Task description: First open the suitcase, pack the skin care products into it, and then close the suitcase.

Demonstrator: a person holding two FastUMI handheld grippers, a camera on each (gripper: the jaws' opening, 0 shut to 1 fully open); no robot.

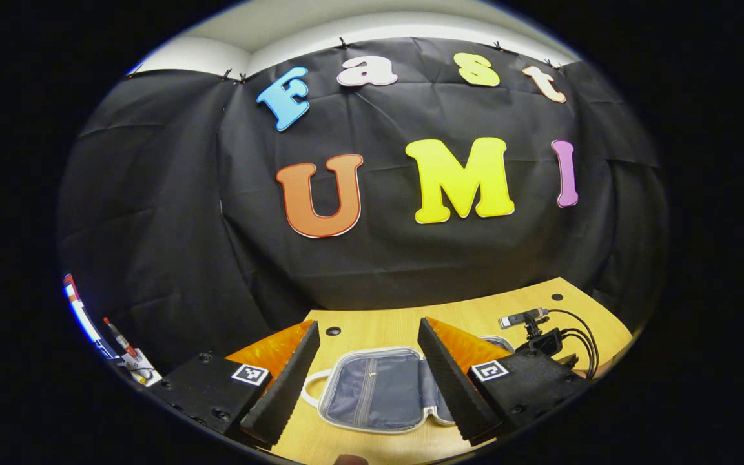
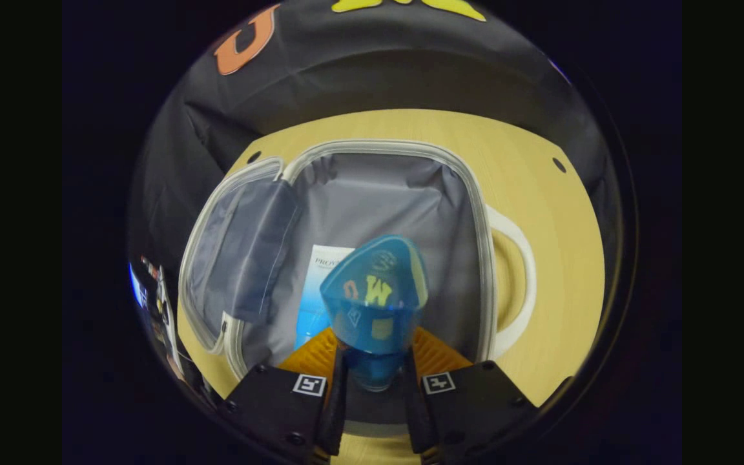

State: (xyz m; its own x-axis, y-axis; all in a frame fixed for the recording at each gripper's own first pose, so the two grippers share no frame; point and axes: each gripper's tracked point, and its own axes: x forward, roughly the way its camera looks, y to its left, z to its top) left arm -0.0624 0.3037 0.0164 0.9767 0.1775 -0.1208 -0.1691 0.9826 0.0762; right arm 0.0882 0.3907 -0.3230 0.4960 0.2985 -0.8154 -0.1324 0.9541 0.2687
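Suitcase point(image 2: 372, 194), grey-lined with a white zip rim, lies open on the wooden surface point(image 2: 559, 213); right tongs point(image 2: 372, 381), clamped on a blue translucent bottle point(image 2: 375, 290), should lower it beside the blue-and-white carton point(image 2: 320, 284) before releasing, while left tongs point(image 1: 365, 381) wait apart.

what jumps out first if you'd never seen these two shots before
In the right gripper view, the right tool is shut on a glossy blue bottle poised over the open suitcase, where a white and blue box already lies. In the left gripper view, the left tool hangs open above the wooden table.
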